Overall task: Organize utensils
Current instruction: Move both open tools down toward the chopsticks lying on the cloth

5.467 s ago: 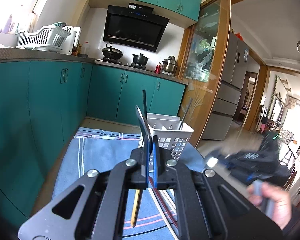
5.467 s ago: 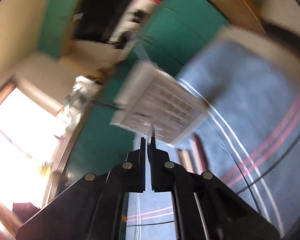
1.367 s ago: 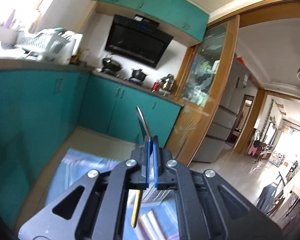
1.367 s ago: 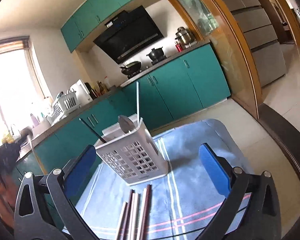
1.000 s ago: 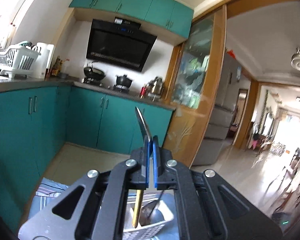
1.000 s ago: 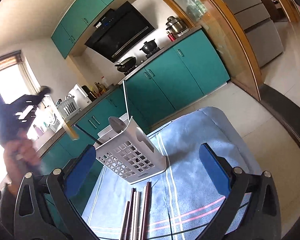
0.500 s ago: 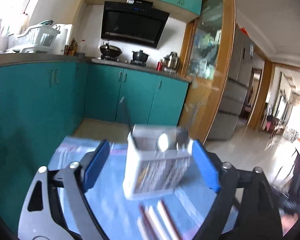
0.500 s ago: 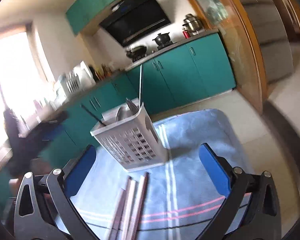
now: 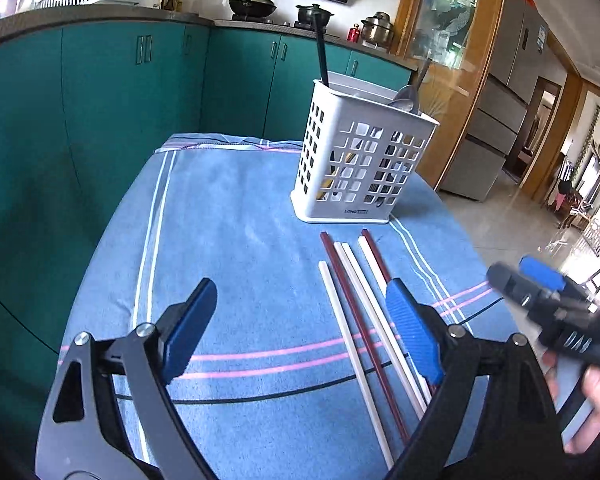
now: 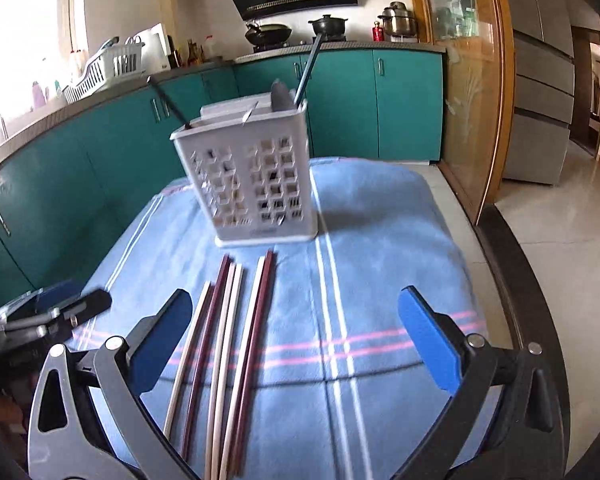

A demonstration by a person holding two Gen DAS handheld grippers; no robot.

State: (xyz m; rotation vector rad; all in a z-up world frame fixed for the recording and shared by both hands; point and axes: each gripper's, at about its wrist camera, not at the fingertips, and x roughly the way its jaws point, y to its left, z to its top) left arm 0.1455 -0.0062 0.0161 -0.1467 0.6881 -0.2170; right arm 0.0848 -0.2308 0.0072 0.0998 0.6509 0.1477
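Note:
A white slotted utensil basket (image 9: 360,160) (image 10: 252,184) stands on a blue striped cloth (image 9: 240,240). It holds a spoon (image 9: 406,98), a black stick and a yellow-handled utensil seen through the slots. Several white and dark red chopsticks (image 9: 360,312) (image 10: 228,340) lie side by side on the cloth in front of it. My left gripper (image 9: 300,332) is open and empty, low over the cloth, its right pad just over the chopsticks. My right gripper (image 10: 296,340) is open and empty too, with its left finger over the chopsticks. A hand holds each one.
Teal kitchen cabinets (image 9: 100,100) run behind and to the left of the table. A glass and wood partition (image 9: 452,40) stands at the back right. The cloth's right edge (image 10: 460,264) drops to a tiled floor. The right gripper (image 9: 520,276) hovers at the table's right side.
My left gripper was shut on a yellow-handled utensil above the basket; it opened, let the utensil go, and came down toward the cloth. My right gripper rolled and moved closer to the chopsticks.

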